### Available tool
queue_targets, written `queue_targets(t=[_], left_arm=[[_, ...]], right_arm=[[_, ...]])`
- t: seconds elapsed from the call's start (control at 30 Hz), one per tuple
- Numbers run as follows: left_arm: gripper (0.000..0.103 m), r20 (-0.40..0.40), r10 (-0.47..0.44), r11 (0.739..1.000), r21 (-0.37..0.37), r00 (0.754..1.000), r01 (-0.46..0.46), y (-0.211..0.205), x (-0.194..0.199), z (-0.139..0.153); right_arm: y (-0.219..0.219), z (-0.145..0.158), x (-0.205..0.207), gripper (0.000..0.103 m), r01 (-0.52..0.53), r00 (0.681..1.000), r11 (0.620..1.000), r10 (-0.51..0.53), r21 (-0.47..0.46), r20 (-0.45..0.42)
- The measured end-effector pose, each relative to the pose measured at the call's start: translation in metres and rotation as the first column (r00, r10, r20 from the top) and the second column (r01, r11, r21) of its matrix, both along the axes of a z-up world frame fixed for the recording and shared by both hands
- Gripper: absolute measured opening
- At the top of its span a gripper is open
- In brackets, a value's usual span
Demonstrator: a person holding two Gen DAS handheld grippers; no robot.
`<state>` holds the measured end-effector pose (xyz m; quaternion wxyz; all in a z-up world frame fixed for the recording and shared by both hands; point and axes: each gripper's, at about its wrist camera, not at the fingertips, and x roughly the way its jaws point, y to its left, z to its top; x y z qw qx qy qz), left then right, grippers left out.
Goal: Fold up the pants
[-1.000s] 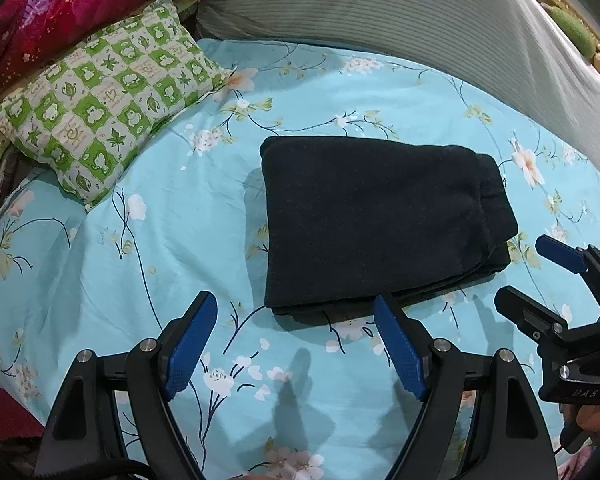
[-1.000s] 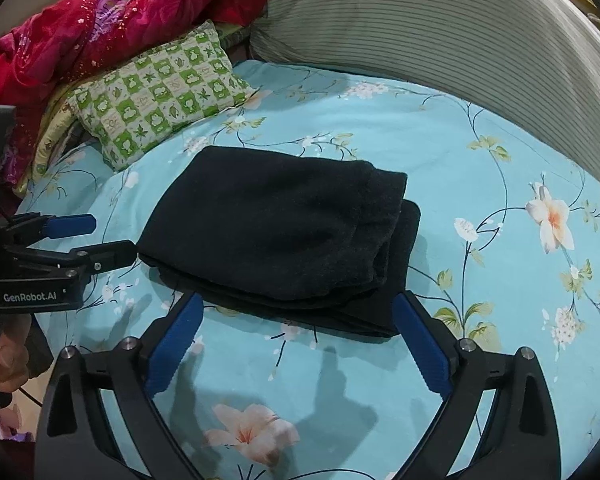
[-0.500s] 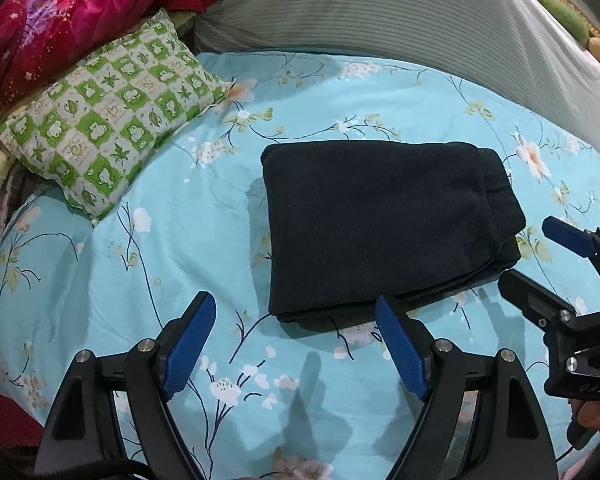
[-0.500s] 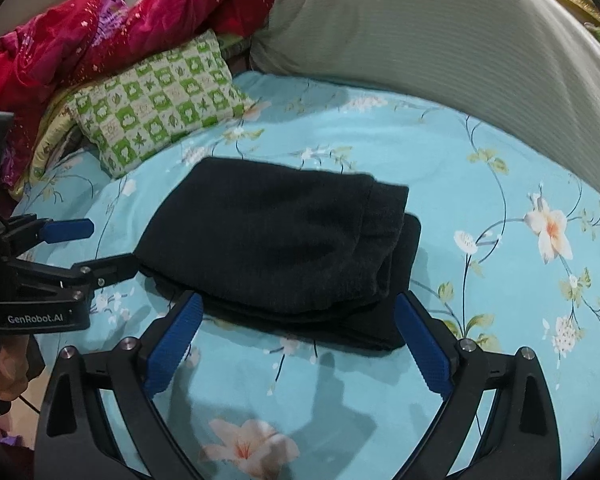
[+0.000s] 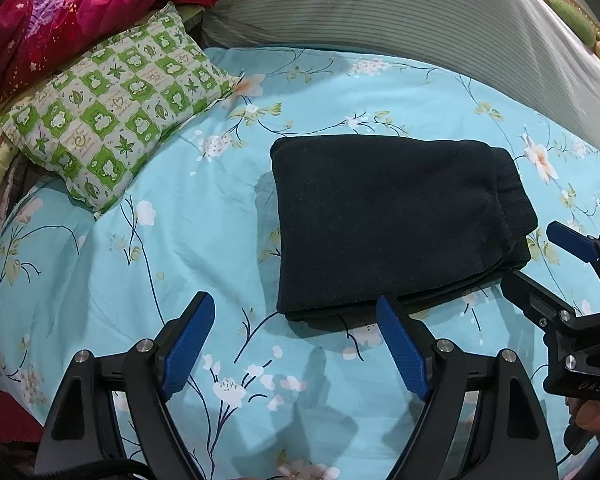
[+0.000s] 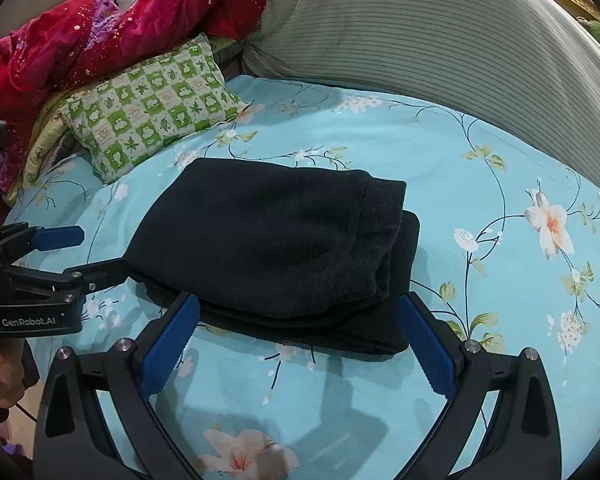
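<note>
The black fleece pants (image 5: 392,220) lie in the middle of the left wrist view as a compact, layered rectangle on the light blue floral bedsheet (image 5: 172,248), with the doubled edges stacked at the rectangle's right end. In the right wrist view the same bundle (image 6: 276,248) fills the centre, upper layers sitting slightly short of the bottom layer at its right and lower edges.

The left gripper (image 5: 296,344), at the bottom of its own view, has its jaws spread wide and holds nothing; its right blue pad is just at the near edge of the cloth. The right gripper (image 6: 296,340) is likewise wide open and empty, its jaws bracketing the near edge of the bundle.

Judging from the tidy stack, the folding looks essentially finished, and the step in hand appears to be release and check. If anything remains, it would be a light nudge to square the offset layers, done without dragging the top fold loose.

A green-and-white checked pillow (image 5: 112,108) sits in the upper left, well apart from the pants.
</note>
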<state>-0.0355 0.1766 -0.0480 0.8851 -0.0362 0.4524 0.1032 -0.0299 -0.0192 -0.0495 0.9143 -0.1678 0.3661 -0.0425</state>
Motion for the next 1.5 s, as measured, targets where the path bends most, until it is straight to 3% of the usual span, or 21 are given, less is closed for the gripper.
queue_targets(t=[1.5], left_arm=[[0.084, -0.005, -0.036, 0.999, 0.024, 0.999, 0.036, -0.005, 0.012, 0.001]], right_arm=[[-0.001, 0.000, 0.001, 0.099, 0.017, 1.000, 1.000, -0.017, 0.004, 0.005]])
